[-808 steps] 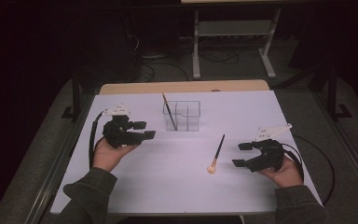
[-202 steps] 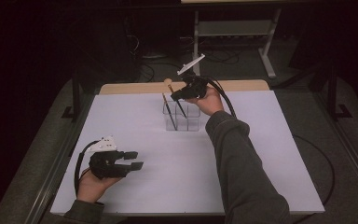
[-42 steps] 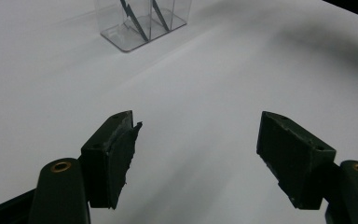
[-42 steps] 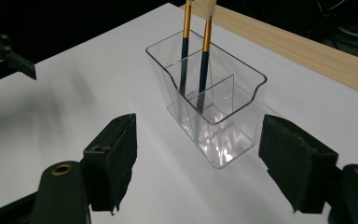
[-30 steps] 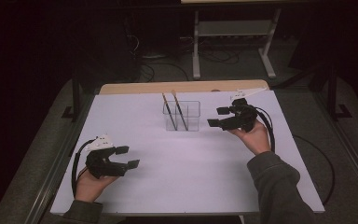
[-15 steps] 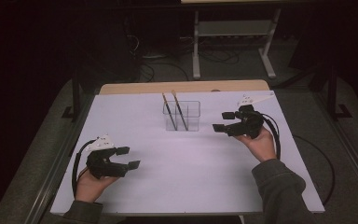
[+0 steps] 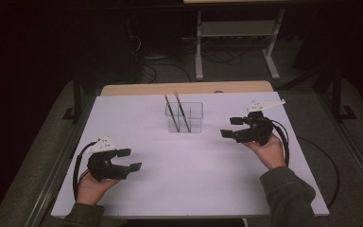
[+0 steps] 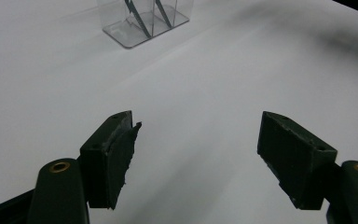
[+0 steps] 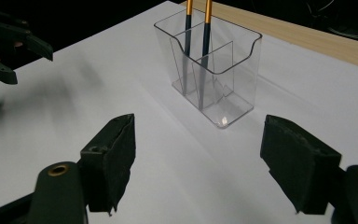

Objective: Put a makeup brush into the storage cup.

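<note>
A clear plastic holder (image 7: pixel 185 118) (image 9: pixel 212 70) (image 8: pixel 142 18) with inner dividers stands at the far middle of the white table. Two dark brushes with orange ferrules (image 7: pixel 181 109) (image 9: pixel 196 28) lean inside it. My right gripper (image 7: pixel 229 127) (image 9: pixel 198 168) hovers to the right of the holder, jaws open and empty, pointing left at it. My left gripper (image 7: pixel 130 160) (image 8: pixel 198 158) rests near the front left of the table, open with nothing between its jaws. The left gripper (image 9: pixel 9 44) also shows far off in the right gripper view.
A white sheet (image 7: pixel 194 170) covers the table, with a wooden strip (image 7: pixel 184 88) along the far edge. Beyond the table stand a metal frame (image 7: pixel 236 33) and cables on the dark floor. Metal rails (image 7: pixel 52 165) run along the table's sides.
My right gripper has drifted a little toward the near right, away from the holder, still open. The left gripper has stayed in place.
</note>
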### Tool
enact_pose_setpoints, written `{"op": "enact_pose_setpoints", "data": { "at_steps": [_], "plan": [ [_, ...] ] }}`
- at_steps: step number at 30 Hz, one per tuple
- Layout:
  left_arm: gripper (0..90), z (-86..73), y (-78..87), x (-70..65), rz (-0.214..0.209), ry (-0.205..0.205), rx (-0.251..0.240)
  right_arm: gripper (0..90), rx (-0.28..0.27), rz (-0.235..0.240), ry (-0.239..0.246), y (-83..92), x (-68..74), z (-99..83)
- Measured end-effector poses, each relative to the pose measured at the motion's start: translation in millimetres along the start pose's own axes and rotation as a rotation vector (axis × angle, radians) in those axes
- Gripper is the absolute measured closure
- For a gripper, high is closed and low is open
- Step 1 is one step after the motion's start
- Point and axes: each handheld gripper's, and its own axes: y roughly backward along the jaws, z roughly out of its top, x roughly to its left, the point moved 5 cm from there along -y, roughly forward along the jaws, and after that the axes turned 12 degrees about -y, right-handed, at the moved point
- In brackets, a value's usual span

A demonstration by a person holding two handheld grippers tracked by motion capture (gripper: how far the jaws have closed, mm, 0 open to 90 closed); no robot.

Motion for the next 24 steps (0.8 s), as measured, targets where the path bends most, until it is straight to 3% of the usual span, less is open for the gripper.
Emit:
{"op": "enact_pose_setpoints", "data": {
  "at_steps": [24],
  "plan": [
    [26.5, 1.3, 0.8, -1.3, 0.017, 0.000, -0.012, 25.0, -0.017, -0.026, -0.011, 22.7, 0.7, -33.2]
  ]
}}
